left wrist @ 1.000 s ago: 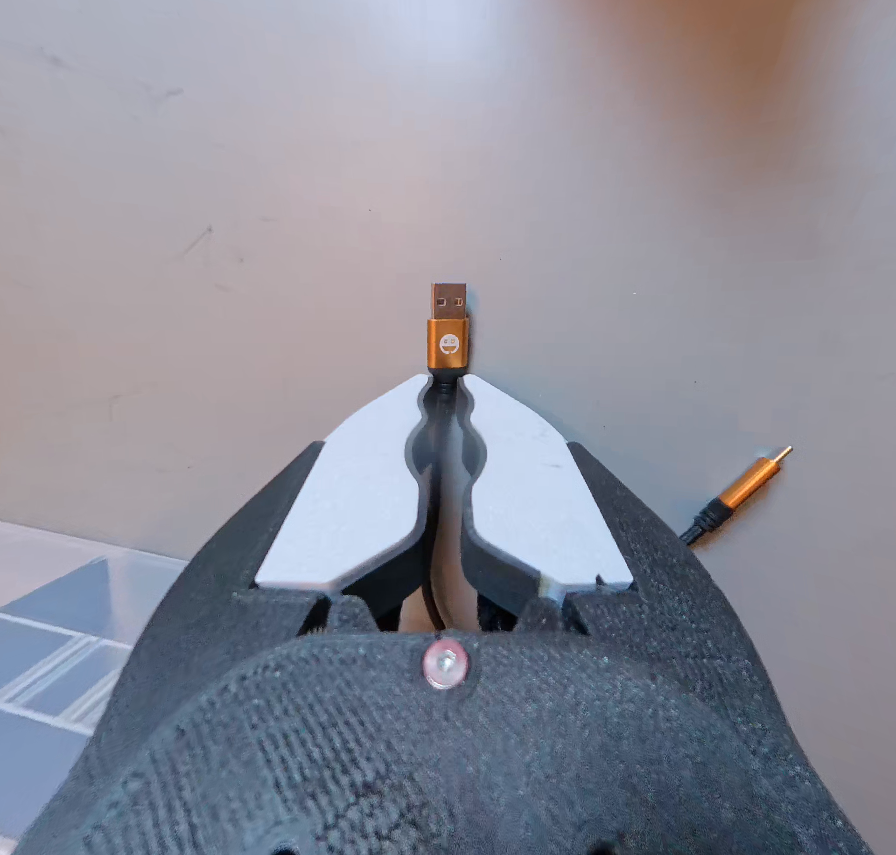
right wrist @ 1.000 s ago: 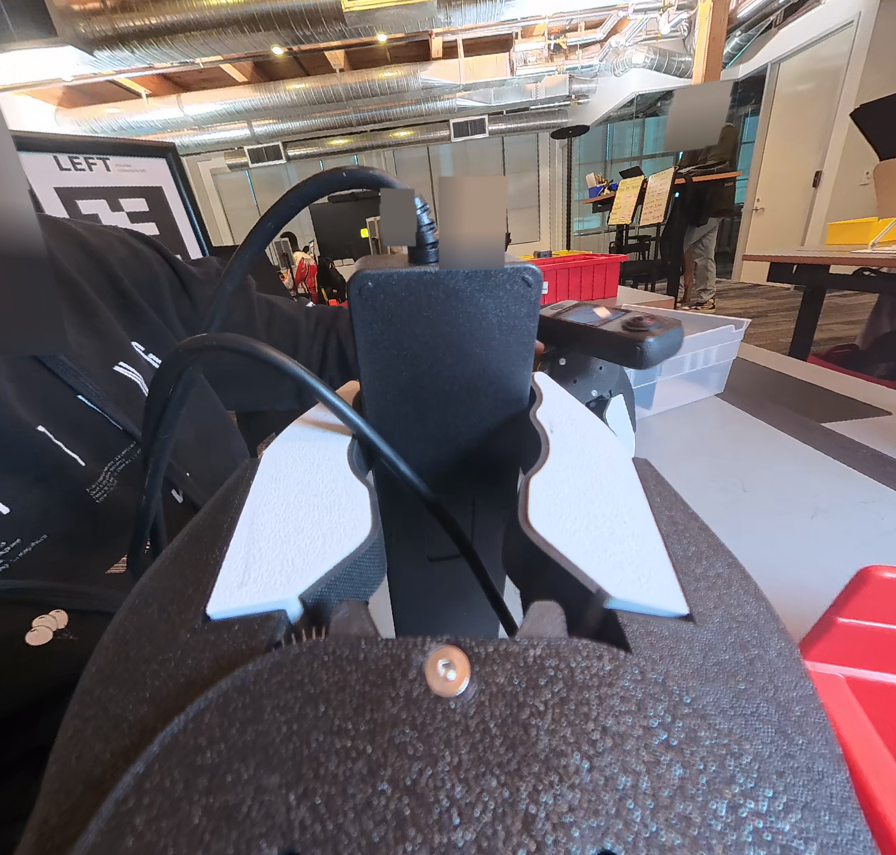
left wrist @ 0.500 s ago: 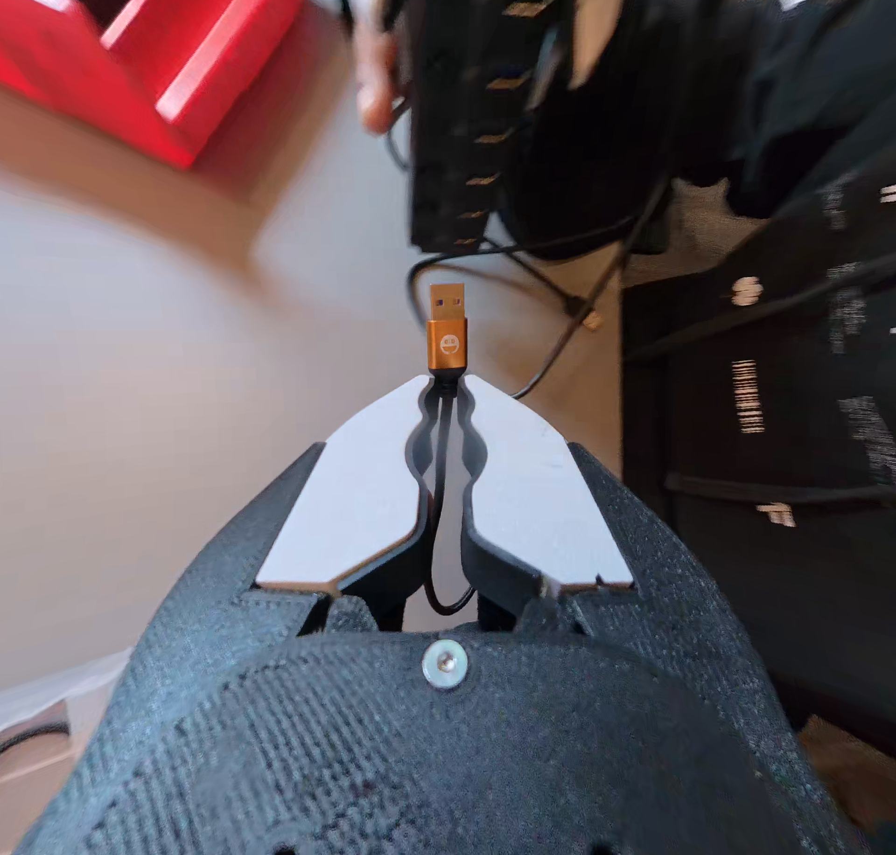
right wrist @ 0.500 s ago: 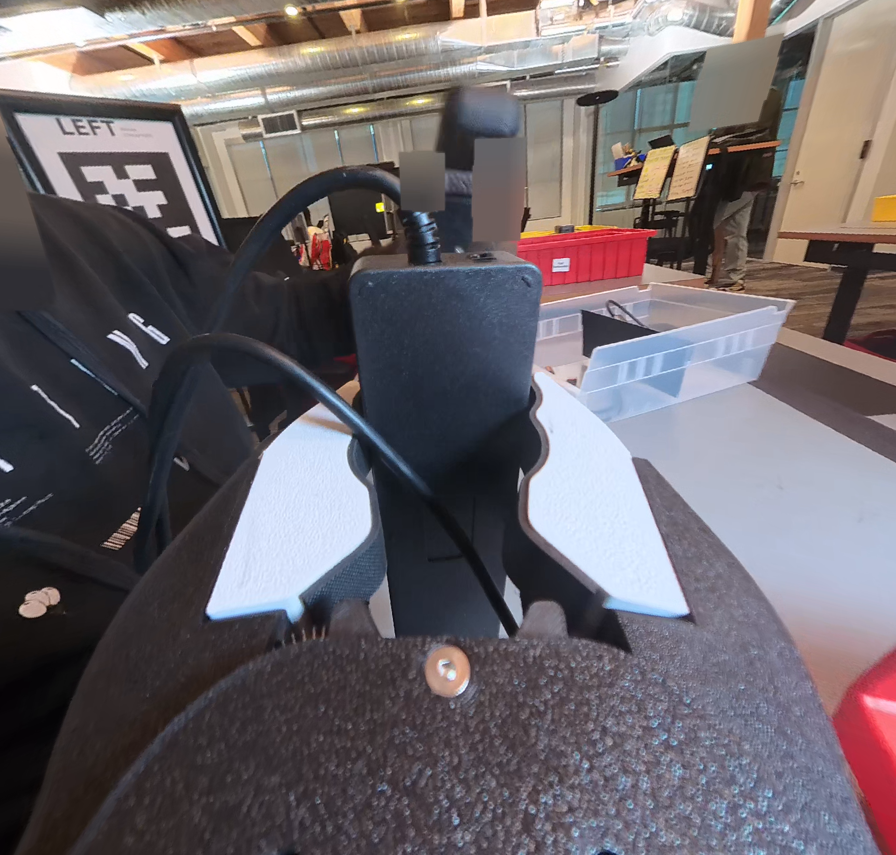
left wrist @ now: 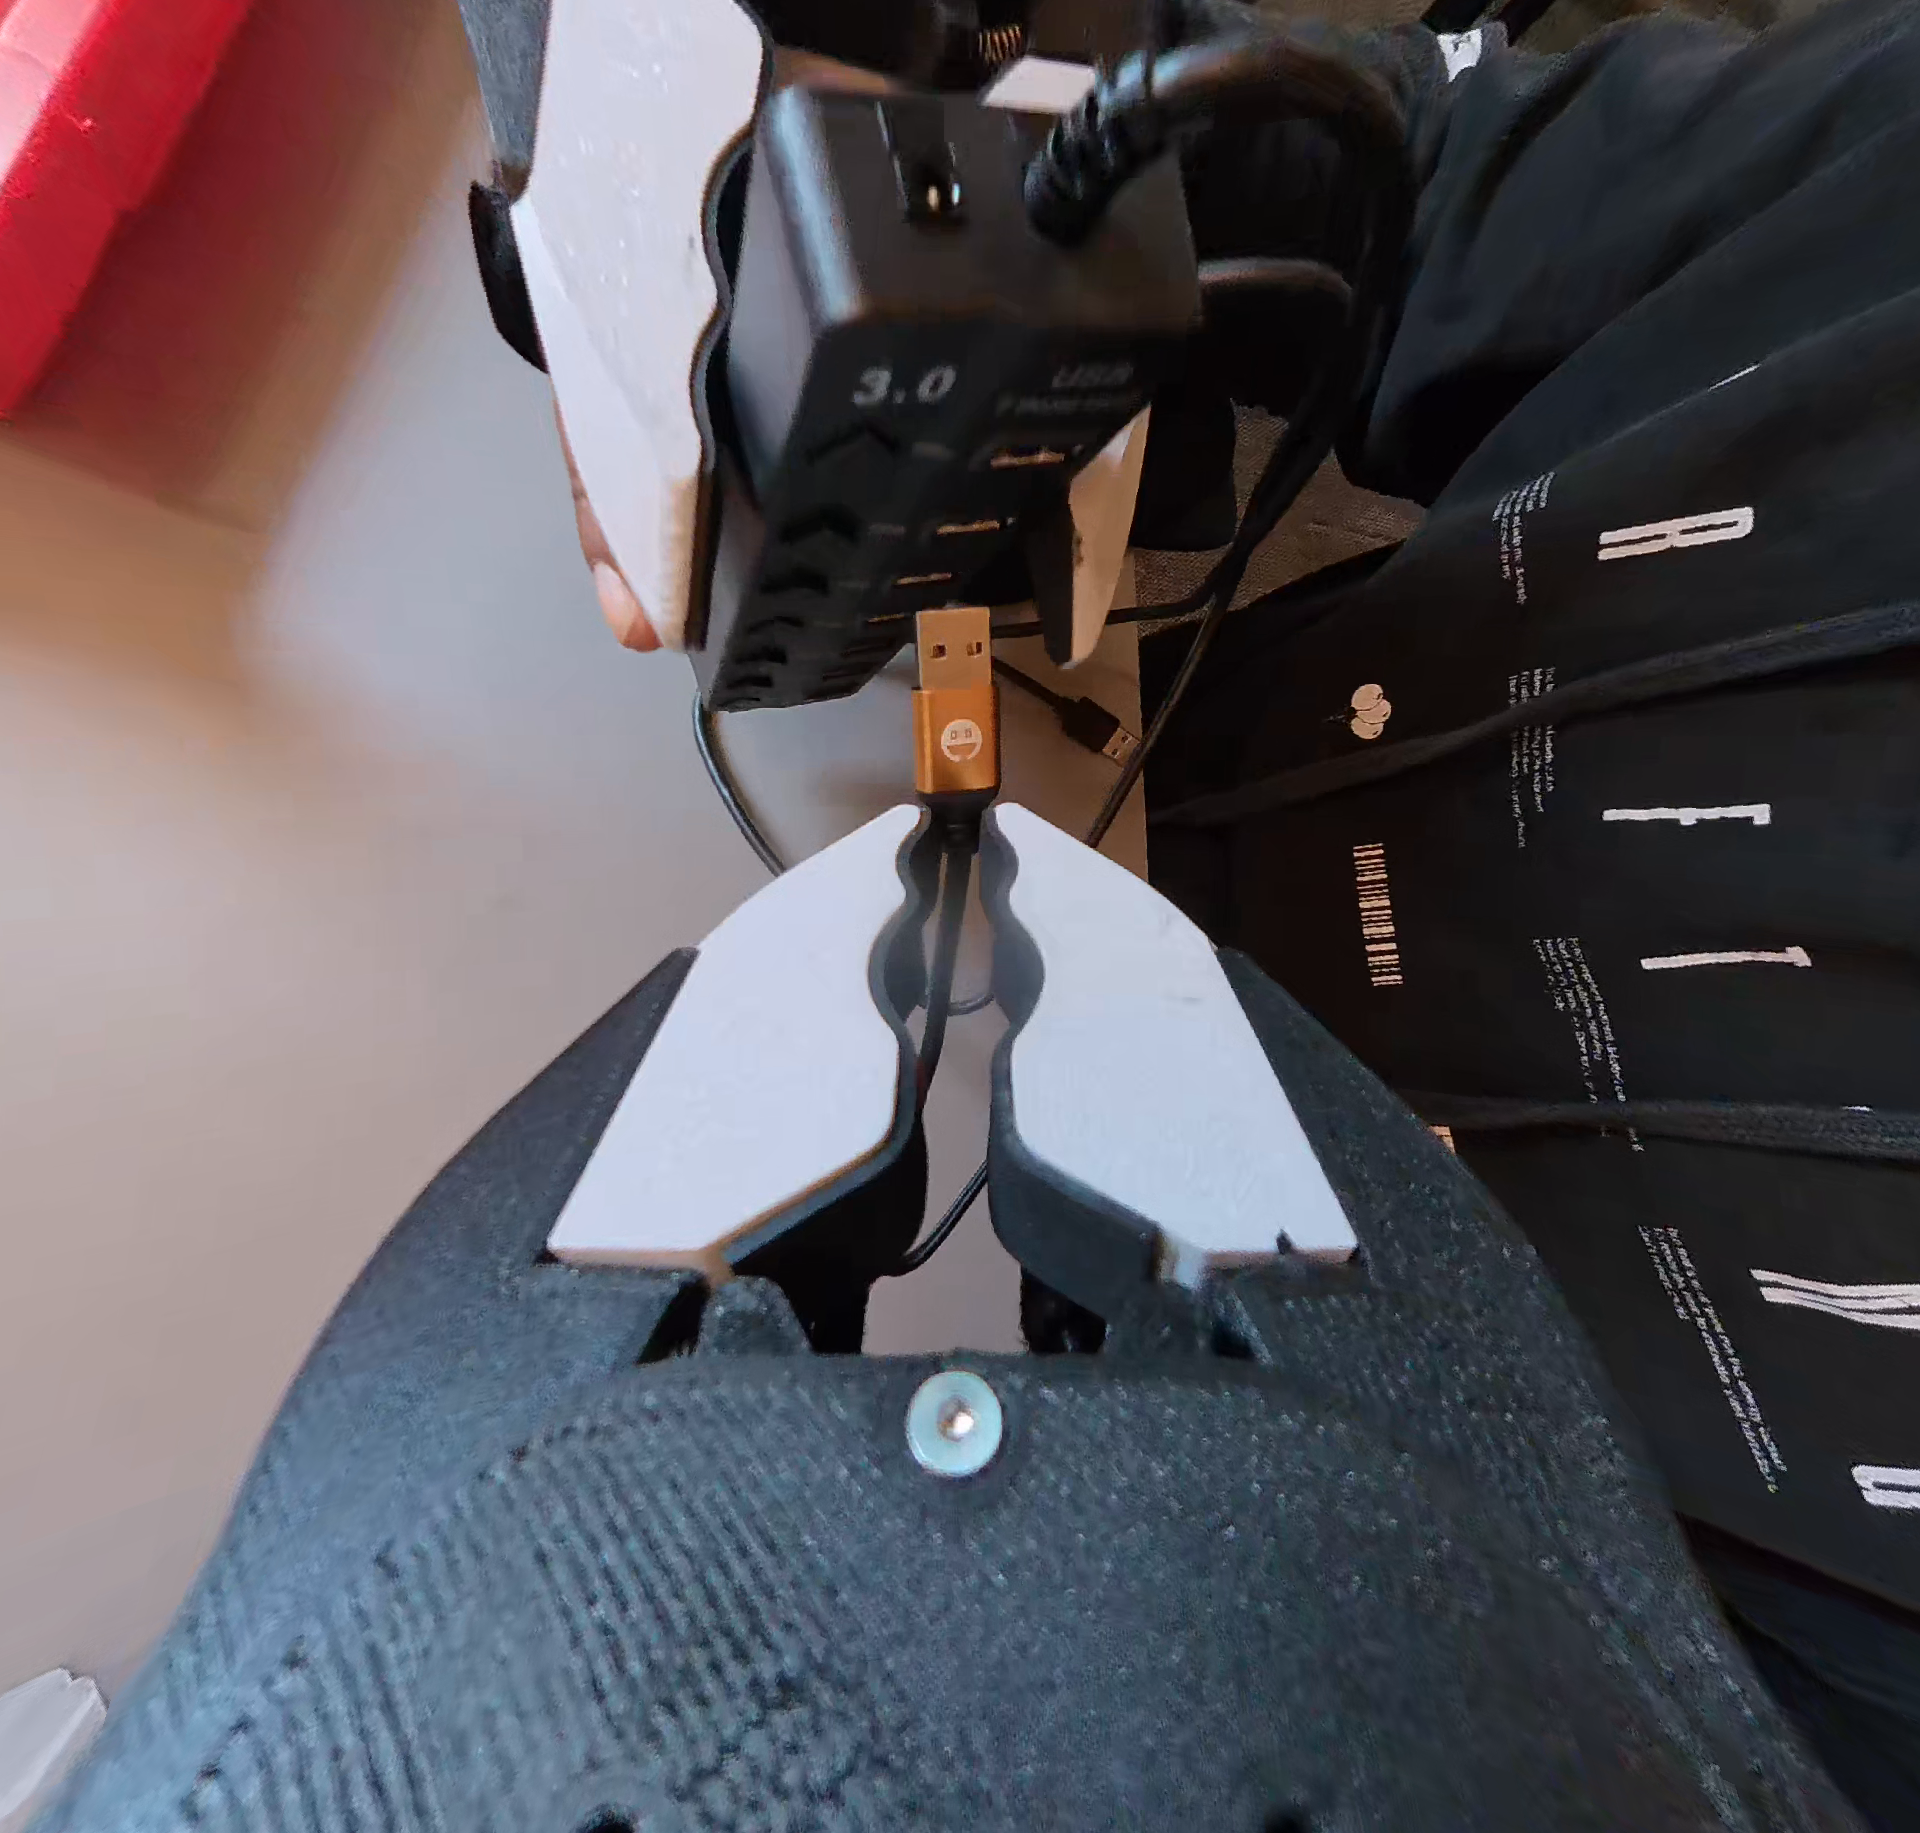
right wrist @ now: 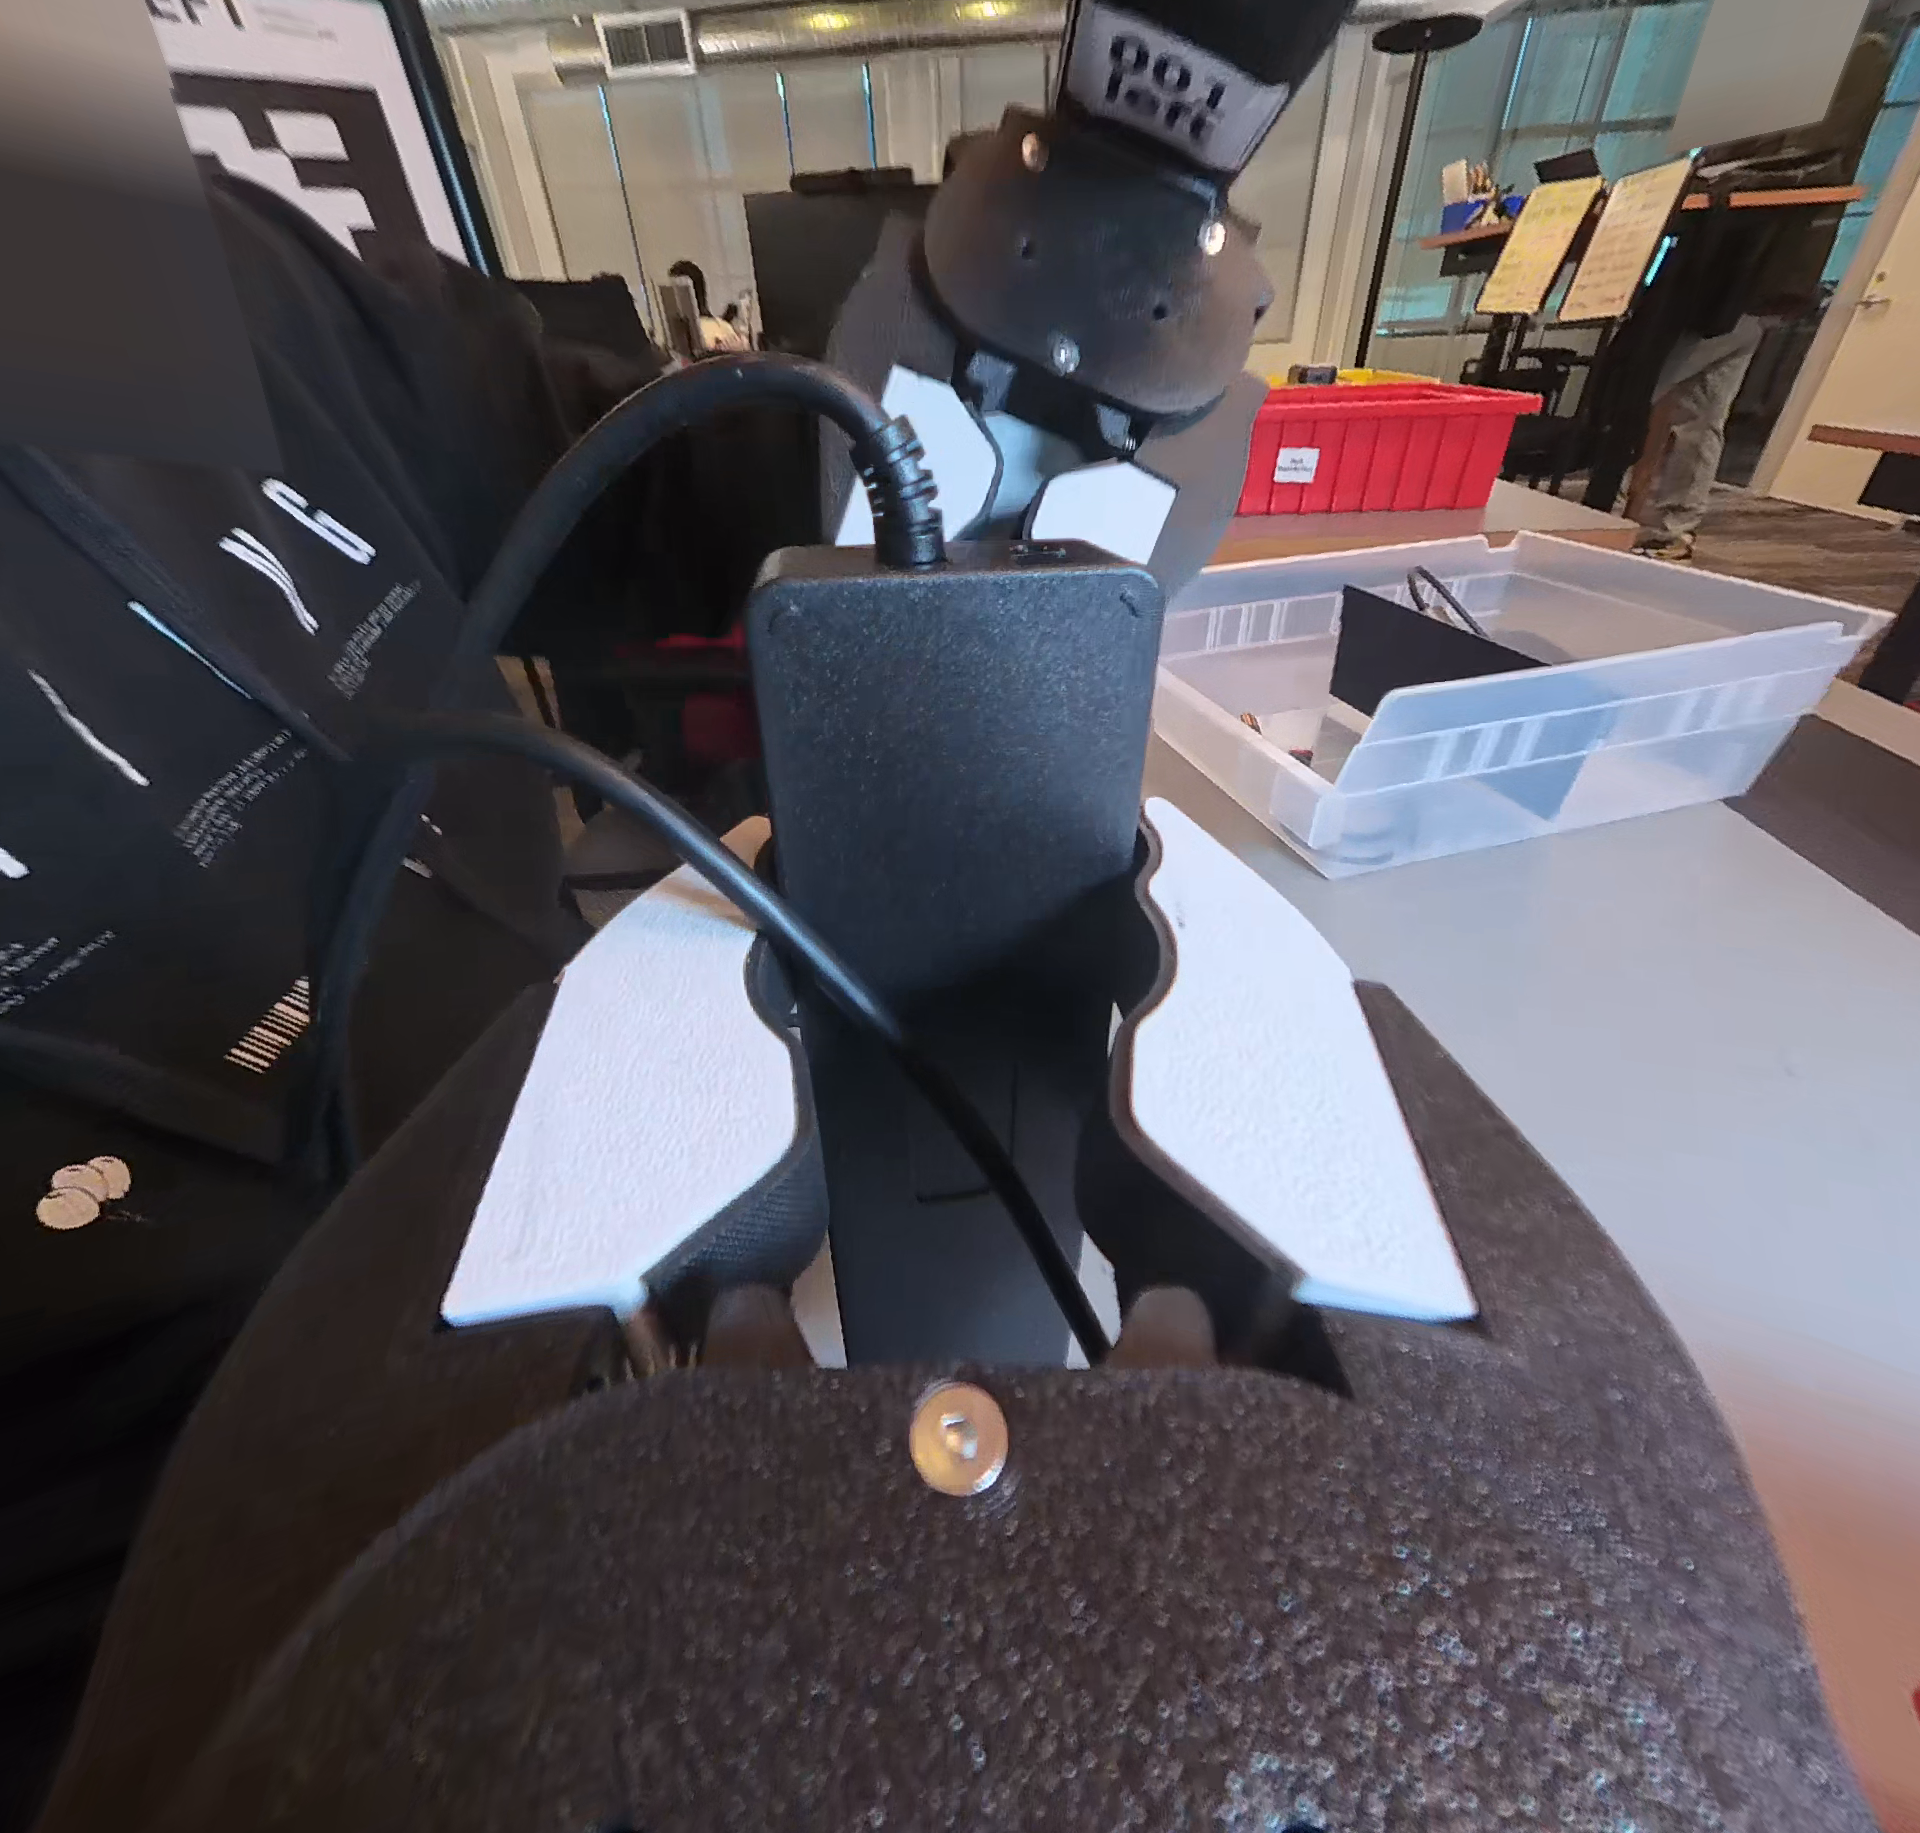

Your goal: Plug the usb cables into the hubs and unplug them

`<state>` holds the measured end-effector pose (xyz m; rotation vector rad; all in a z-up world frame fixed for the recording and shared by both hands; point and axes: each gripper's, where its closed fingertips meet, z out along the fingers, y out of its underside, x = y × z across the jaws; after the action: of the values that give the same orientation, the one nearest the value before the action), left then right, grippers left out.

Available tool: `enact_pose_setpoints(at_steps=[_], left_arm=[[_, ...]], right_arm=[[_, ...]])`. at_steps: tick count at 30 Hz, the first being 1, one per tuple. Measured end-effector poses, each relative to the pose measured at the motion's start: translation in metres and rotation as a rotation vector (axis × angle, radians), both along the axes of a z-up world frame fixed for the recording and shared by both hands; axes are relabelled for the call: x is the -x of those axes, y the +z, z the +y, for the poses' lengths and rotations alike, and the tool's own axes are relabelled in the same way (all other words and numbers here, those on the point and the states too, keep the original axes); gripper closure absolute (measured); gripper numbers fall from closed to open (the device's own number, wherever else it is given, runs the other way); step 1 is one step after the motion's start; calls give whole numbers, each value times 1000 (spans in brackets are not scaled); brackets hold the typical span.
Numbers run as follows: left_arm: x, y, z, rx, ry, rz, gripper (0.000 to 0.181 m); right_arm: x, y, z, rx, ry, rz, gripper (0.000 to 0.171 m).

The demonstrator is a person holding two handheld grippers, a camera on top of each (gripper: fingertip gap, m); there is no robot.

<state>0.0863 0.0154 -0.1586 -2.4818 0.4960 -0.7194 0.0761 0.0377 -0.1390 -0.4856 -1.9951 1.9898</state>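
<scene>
My left gripper [left wrist: 956, 819] is shut on a black cable just behind its orange USB-A plug [left wrist: 954, 744]. The plug's metal tip is at the port face of a black USB hub [left wrist: 935, 381], by one of the lower ports; I cannot tell whether it has entered. My right gripper [right wrist: 951, 838] is shut on the hub [right wrist: 951, 744] and holds it upright in the air. Its white fingers [left wrist: 623, 277] flank the hub in the left wrist view. The left gripper [right wrist: 1039, 479] shows behind the hub's top. The hub's own thick cable [right wrist: 623, 453] loops to the left.
A person in black printed clothing [left wrist: 1558, 744] is close on one side. A red bin [left wrist: 94, 121] and a clear plastic bin [right wrist: 1507, 703] sit on the grey table [right wrist: 1558, 1056]. A loose black plug [left wrist: 1091, 739] lies below the hub. Another red bin [right wrist: 1382, 453] stands farther back. Left and right tips are no more than a few centimetres apart.
My left gripper has swung from over the table toward the hub, bringing the orange plug up to its ports. My right gripper has kept hold of the hub.
</scene>
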Motion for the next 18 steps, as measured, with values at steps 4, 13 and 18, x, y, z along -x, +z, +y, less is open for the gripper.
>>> enact_pose_setpoints(at_steps=[4,13,18], left_arm=[[0,0,4,21,-6,21,174],[-1,-9,2,88,-34,69,173],[1,-9,3,94,-24,91,174]], right_arm=[[3,-7,-1,-53,-26,-3,112],[6,-15,-4,-126,-54,-5,112],[7,-18,-2,-151,-73,-8,112]])
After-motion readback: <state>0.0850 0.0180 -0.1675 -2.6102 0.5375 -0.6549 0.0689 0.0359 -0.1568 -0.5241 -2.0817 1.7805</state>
